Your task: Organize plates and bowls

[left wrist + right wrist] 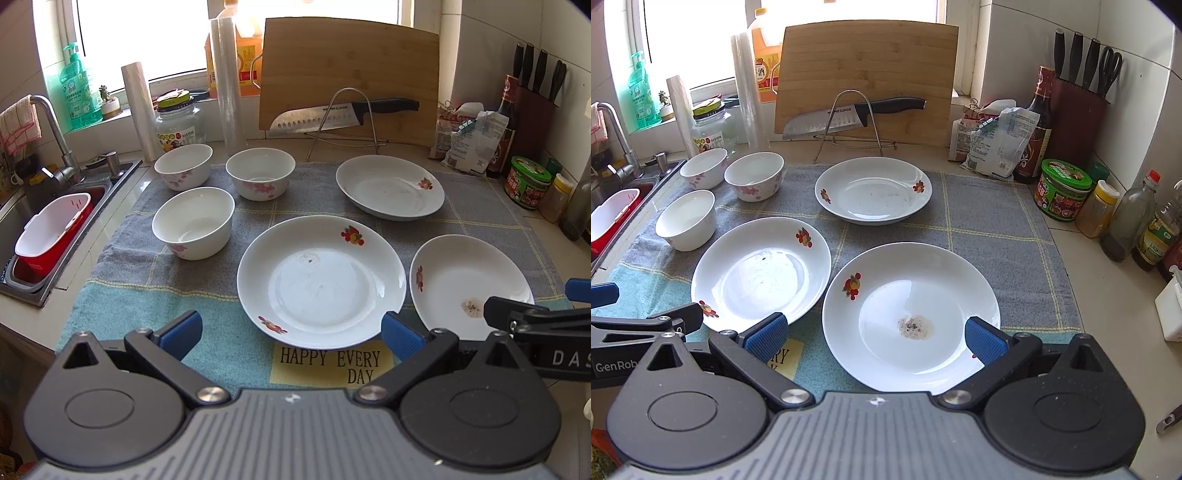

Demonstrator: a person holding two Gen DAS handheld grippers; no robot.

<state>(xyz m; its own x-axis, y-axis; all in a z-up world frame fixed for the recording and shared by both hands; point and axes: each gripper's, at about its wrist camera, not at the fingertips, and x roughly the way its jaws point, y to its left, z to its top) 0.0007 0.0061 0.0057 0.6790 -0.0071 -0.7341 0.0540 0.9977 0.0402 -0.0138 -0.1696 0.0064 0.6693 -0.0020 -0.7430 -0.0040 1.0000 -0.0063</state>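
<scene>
We hold both grippers low over the near edge of the towel [122, 206] that covers the surface, neither one touching any dish. Our left gripper [291, 330] has its jaws spread wide and empty, framing the near rim of the middle plate [321, 280]. Our right gripper [875, 334] is likewise wide and empty, its blue pads on either side of the near-right plate [910, 315], which carries a small brown stain in its well.

Three plates lie flat on the towel: the middle plate and the near-right plate sit just beside each other, rims almost meeting, while the far plate [873, 190] lies apart, with bare towel between it and the other two. Three bowls stand upright on the left: the near bowl [194, 221] closest to the middle plate, the far-left bowl [183, 166] at the towel's back corner, and the far-middle bowl [260, 172] just beside it.

To the left the towel stops near the sink [92, 184], which holds a red and white basin [51, 232]. Behind, a cutting board [351, 77] leans with a knife [343, 112] on a wire rack. Jars and bottles crowd the right wall; open towel lies right of the far plate.
</scene>
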